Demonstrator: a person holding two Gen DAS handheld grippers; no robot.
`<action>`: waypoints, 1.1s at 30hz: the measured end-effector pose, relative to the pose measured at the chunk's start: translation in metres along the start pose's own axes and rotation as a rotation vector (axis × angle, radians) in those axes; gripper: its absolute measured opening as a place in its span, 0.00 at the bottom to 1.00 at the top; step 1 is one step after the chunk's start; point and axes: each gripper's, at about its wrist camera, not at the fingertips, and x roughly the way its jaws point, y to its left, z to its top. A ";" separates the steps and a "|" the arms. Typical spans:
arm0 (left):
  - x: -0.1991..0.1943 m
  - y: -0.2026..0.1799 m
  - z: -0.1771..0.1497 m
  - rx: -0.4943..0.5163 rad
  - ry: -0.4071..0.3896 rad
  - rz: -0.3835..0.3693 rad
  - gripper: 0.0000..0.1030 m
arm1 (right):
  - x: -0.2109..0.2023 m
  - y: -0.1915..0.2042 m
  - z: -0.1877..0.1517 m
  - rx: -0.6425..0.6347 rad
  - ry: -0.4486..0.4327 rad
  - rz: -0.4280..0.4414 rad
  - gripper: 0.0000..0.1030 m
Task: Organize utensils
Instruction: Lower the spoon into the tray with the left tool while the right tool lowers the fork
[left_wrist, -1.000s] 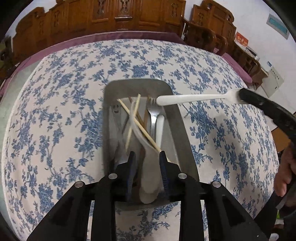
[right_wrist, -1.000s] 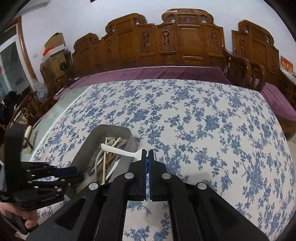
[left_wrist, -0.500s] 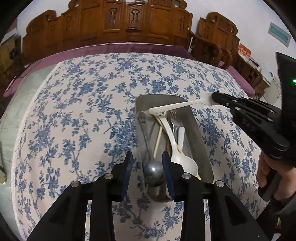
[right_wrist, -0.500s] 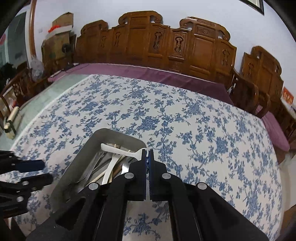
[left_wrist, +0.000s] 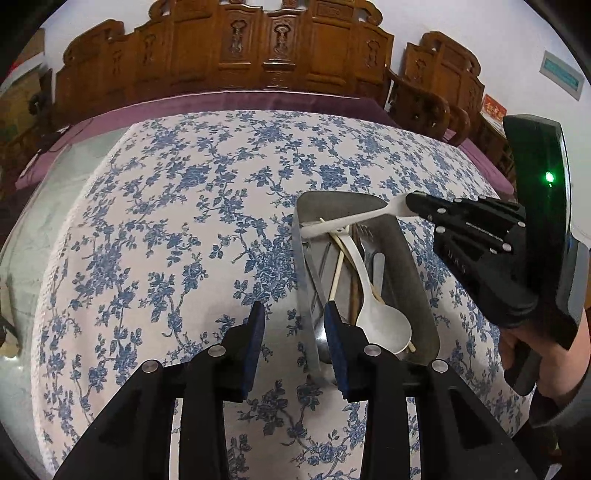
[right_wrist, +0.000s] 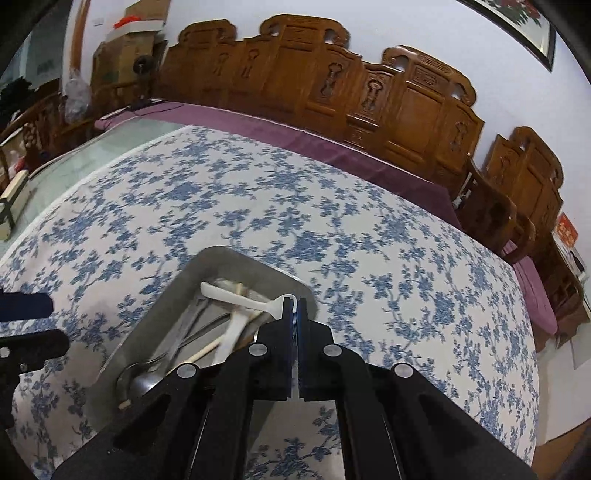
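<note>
Setting: a table under a white cloth printed with blue flowers (left_wrist: 177, 229), carved wooden chairs behind it.
Tray: a rectangular grey metal tray (left_wrist: 413, 266) lies on the cloth, its long axis running away from the left camera.
Tray contents: a white plastic spoon (left_wrist: 373, 310), a metal spoon (right_wrist: 144, 376), pale wooden chopsticks (left_wrist: 338, 266) and a fork lie lengthwise inside, overlapping.
Right gripper (right_wrist: 294, 314): jaws pressed together on one end of a white plastic utensil (left_wrist: 347, 221) — the rest of it reaches crosswise over the tray's far end.
Left gripper (left_wrist: 295, 328): jaws partly apart, nothing between them; it straddles the tray's near-left wall, one finger over the cloth, the other over the tray.
Key relation: the held utensil lies across the tray, at right angles to the others — by my judgement it needs turning lengthwise before it goes down. The right gripper is the nearer.
Hard to see: the pinched end is hidden between the pads, so spoon or fork cannot be told; the right view is blurred.
</note>
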 end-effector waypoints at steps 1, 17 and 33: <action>-0.001 0.000 0.000 -0.001 -0.001 0.001 0.30 | -0.002 0.003 0.000 -0.004 -0.002 0.008 0.03; -0.009 0.007 -0.005 -0.007 -0.010 0.013 0.31 | -0.025 0.021 -0.016 0.104 0.034 0.280 0.18; -0.012 0.006 -0.007 -0.007 -0.012 0.018 0.31 | -0.009 0.030 -0.044 0.141 0.164 0.430 0.20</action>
